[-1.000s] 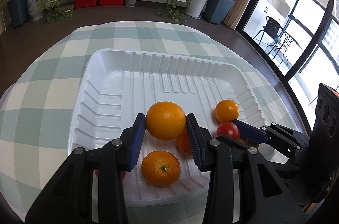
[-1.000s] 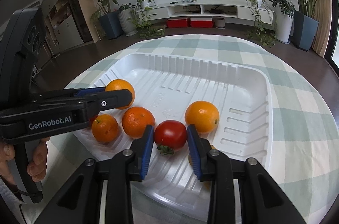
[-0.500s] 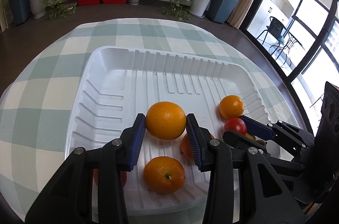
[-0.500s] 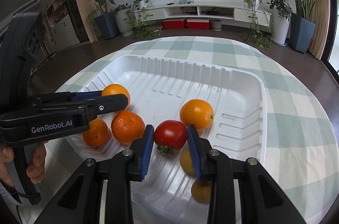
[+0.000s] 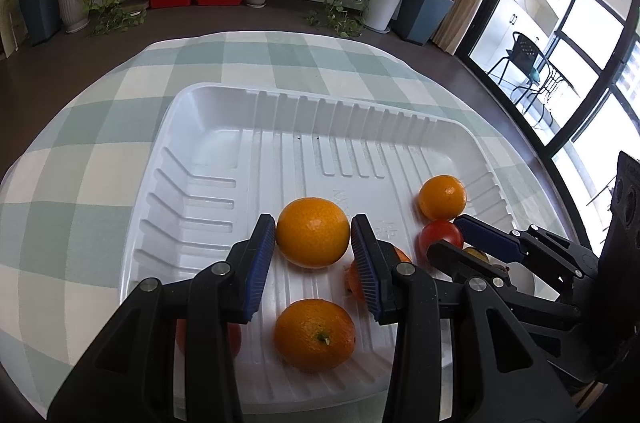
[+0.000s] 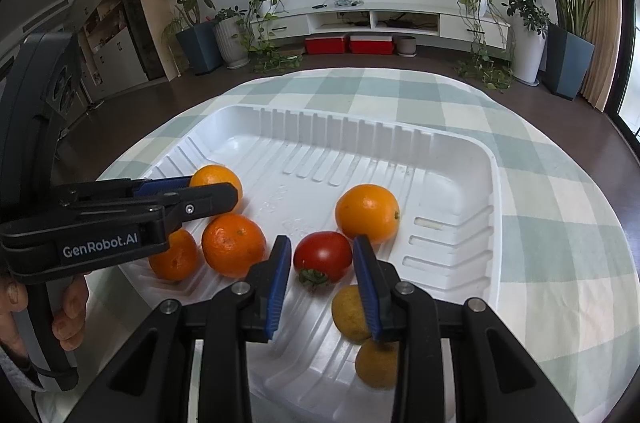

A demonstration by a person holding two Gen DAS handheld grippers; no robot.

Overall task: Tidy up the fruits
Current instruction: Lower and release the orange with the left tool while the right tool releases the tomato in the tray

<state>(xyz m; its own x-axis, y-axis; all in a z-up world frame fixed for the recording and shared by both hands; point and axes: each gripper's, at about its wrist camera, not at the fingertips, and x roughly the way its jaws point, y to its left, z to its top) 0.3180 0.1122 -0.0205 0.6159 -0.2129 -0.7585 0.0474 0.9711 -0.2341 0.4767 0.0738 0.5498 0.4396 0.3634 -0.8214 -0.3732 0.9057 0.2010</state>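
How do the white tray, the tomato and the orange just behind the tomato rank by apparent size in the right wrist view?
1. White tray
2. Orange
3. Tomato, only slightly smaller and nearer the camera, so close.

Two yellowish fruits have emerged beneath the tomato, seemingly lifted slightly.

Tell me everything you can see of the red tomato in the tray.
The tomato is round, glossy and evenly red, with a dried green calyx turned toward the camera and down, so it sits tipped on its side. It is held between the blue-padded jaws of the right gripper, over the near part of the white ribbed tray. An orange lies just behind it and a yellowish fruit in front; contact with either cannot be told.
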